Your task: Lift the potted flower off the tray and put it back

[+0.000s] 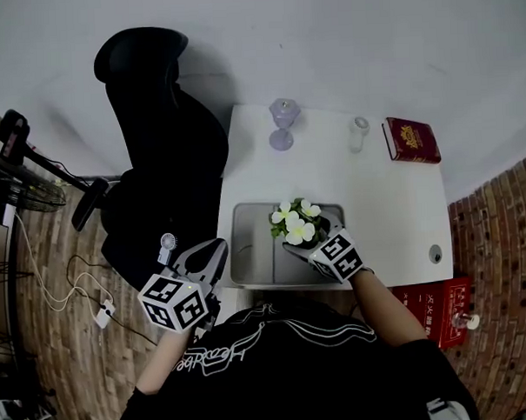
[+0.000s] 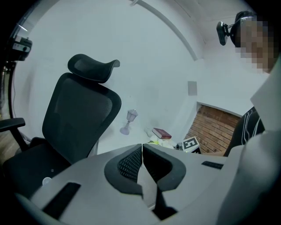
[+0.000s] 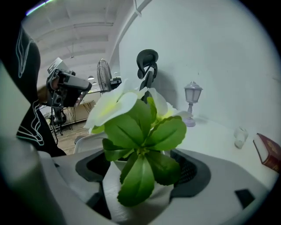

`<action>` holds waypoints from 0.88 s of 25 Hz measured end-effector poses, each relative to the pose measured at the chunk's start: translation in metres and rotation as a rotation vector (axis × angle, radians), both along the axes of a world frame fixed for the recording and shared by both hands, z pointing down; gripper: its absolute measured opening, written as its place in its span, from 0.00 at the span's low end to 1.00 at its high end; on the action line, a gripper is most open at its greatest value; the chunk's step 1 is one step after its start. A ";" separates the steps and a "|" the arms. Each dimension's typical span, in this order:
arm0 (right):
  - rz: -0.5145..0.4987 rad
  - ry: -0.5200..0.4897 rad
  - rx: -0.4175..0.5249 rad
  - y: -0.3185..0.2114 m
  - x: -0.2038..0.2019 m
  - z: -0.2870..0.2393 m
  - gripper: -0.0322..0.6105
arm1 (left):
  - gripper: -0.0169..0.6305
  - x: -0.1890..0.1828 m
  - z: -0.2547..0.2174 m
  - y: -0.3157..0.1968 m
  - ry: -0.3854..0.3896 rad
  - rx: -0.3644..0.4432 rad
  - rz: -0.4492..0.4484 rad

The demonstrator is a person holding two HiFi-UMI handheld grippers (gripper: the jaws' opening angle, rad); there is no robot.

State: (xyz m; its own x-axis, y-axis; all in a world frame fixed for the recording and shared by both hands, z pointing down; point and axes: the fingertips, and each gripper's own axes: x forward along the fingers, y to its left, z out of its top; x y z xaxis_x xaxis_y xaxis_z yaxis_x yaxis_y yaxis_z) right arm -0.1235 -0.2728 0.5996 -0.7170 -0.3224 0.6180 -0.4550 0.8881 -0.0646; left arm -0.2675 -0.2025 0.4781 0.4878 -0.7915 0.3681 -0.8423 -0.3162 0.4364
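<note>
Potted flower [image 1: 297, 225], white blooms over green leaves in a white pot, is in the right part of the tray, as the head view shows it; I cannot tell whether its base rests on the tray floor. The white table [image 1: 394, 216] takes up the middle of that view, and the black office chair [image 1: 155, 140] stands off its left side on wood-look flooring. The grey tray [image 1: 252, 249] lies at the table's near edge, just in front of me.

My right tongs [image 1: 310, 249] reach into the tray from the near side and are closed round the pot. In the right gripper view the pot fills the gap, with a dark pad against each side and the leaves spreading above them.

My left tongs [image 2: 142, 160] hang off the table's left edge, near the chair, pressed together with nothing between them.

Along the far side of the table stand a red book [image 1: 410, 140] at the right corner, a lilac lantern [image 1: 283, 124] further left, and a small clear glass [image 1: 358, 133] between the two.
</note>
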 end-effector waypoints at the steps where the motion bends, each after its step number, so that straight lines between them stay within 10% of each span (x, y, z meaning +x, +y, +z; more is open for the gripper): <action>1: 0.003 -0.001 0.001 0.000 -0.001 0.000 0.69 | 0.08 -0.001 0.000 -0.002 -0.001 0.001 0.005; 22: 0.081 0.013 0.074 0.004 0.007 -0.011 0.57 | 0.08 -0.001 0.000 -0.005 0.003 0.013 0.056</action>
State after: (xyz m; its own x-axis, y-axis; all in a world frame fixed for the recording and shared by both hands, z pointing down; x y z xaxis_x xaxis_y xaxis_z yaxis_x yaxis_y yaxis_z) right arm -0.1169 -0.2693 0.5886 -0.6789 -0.4240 0.5994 -0.5258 0.8506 0.0063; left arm -0.2688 -0.2075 0.4780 0.5327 -0.7678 0.3559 -0.8218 -0.3687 0.4345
